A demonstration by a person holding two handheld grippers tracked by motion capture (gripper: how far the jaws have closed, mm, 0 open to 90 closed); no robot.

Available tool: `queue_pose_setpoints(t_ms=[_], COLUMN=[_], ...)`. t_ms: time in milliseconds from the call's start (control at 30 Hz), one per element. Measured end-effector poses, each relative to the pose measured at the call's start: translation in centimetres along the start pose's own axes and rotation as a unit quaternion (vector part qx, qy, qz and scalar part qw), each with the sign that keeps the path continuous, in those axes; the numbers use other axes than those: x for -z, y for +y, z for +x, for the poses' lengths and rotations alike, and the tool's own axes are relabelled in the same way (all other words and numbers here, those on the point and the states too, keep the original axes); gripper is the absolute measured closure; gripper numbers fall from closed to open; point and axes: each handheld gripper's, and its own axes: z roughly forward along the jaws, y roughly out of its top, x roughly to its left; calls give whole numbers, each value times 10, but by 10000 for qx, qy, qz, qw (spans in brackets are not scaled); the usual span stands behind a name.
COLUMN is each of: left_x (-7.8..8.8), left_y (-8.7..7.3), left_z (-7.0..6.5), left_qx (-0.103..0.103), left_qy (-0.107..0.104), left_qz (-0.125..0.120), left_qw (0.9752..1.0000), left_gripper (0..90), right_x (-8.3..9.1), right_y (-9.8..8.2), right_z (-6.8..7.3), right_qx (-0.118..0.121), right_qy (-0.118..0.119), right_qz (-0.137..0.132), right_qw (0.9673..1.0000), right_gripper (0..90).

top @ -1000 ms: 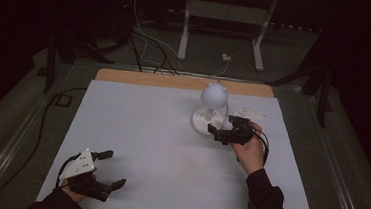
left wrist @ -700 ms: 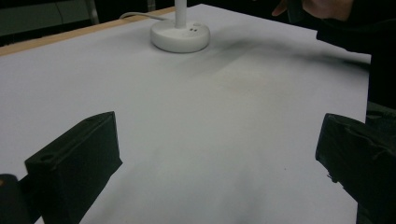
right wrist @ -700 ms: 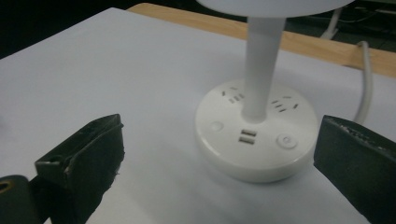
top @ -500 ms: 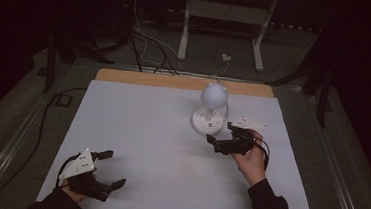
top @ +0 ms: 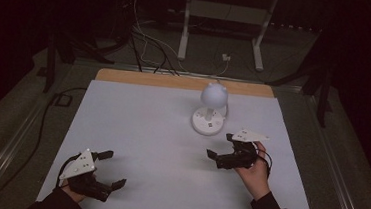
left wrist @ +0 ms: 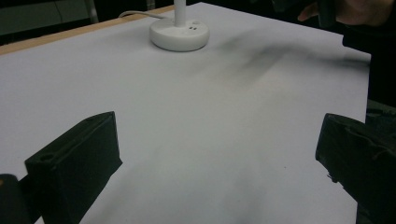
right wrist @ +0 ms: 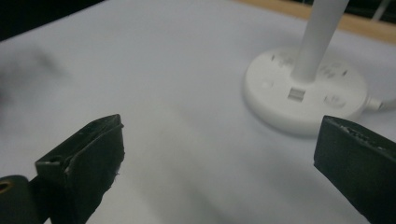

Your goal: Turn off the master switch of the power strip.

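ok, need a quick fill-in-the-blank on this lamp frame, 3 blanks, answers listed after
1. The small white desk lamp with a globe head stands on a round ____ base.
2. The right hand-held gripper has its jaws ____ and holds nothing.
3. The left hand-held gripper is near the table's ____ edge, far from the lamp.

Missing words: white; open; front
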Motion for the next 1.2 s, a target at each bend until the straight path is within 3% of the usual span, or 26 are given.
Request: queue_pose_setpoints(t_ms=[400, 600, 867, 967, 1100, 1200], left_x=[0, -1, -1, -2, -2, -2], left_y=[0, 0, 0, 0, -1, 0], left_z=[0, -1, -1, -1, -1, -1], left_qx=[-17, -25, -21, -38, -35, -24], left_qy=[-9, -2, 0, -2, -5, -9], left_qz=[10, 29, 52, 61, 67, 50], left_qw=[10000, 10000, 10000, 10000, 10000, 10000], left_gripper=[4, 4, 4, 4, 4, 4], right_x=[17, 26, 42, 47, 52, 57], right_y=[-35, -51, -70, -75, -81, -84], right_z=[2, 4, -3, -6, -8, -9], right_qx=[-35, 79, 117, -26, -25, -10], right_qy=[191, 105, 57, 126, 53, -2], right_qz=[340, 551, 522, 595, 738, 702], right_qw=[9992, 9984, 9986, 9981, 9973, 9975], right_gripper=[18, 18, 18, 18, 18, 18])
